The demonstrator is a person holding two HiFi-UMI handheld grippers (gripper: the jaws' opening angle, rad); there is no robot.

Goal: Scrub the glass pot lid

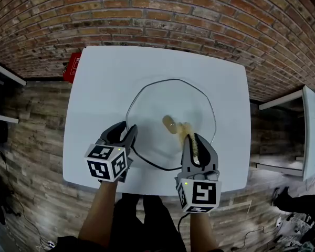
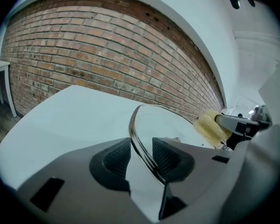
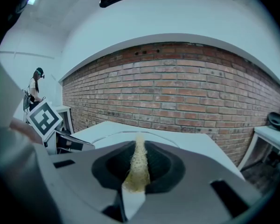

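The glass pot lid (image 1: 157, 101) lies flat on the white table (image 1: 102, 77), its thin dark rim a wide ring. My left gripper (image 1: 125, 132) is at the lid's near left edge. In the left gripper view the rim (image 2: 139, 139) runs between its two pads (image 2: 116, 160), with a gap still showing, so the left gripper (image 2: 141, 155) is open around it. My right gripper (image 1: 197, 140) is shut on a yellow scrubbing sponge (image 1: 181, 128), squeezed thin between its pads (image 3: 139, 160), and the sponge's far end rests on the glass near the middle.
A red object (image 1: 72, 67) sits off the table's far left corner. A brick wall (image 1: 163, 9) runs behind the table. White furniture stands at the left (image 1: 2, 75) and at the right (image 1: 311, 130). A person (image 3: 35, 88) stands far off in the right gripper view.
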